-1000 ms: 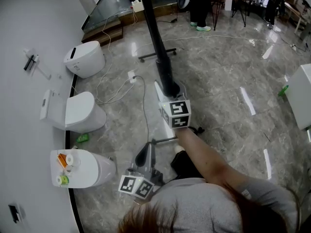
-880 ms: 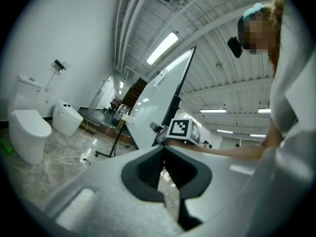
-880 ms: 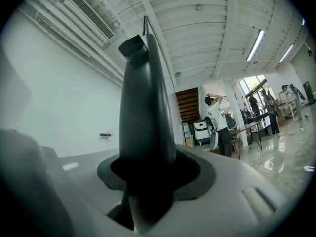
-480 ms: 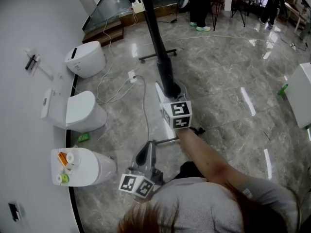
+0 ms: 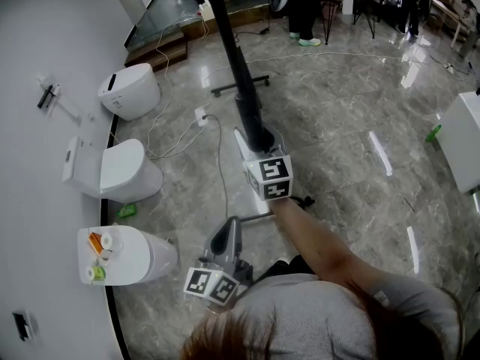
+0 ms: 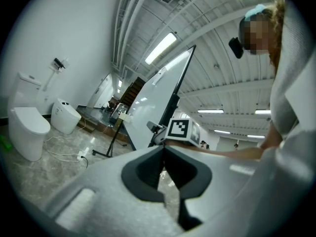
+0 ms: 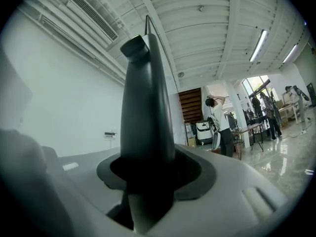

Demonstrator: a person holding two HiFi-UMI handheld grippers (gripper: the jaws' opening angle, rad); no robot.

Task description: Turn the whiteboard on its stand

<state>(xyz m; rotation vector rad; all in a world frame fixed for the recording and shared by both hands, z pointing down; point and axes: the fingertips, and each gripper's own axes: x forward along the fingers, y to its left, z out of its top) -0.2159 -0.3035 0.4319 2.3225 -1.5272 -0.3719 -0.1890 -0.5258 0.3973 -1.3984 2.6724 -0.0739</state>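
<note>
The left tongs (image 5: 227, 235) are hanging nearest the person, pressed together on nothing. Just ahead, the right tongs (image 5: 260, 139) are pinching the whiteboard (image 5: 231, 47) by its dark edge. That edge is leaning slightly further toward the left tongs' side than a second ago. Beyond them, the stand's foot (image 5: 241, 87) is barely shifting, so the board is probably swivelling, with the turn under way.

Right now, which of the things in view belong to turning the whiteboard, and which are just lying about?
For the job: whiteboard, its stand, right gripper clamped on the board's frame, left gripper shut and empty.
Lying about: toilets, floor cables, power strip.
</note>
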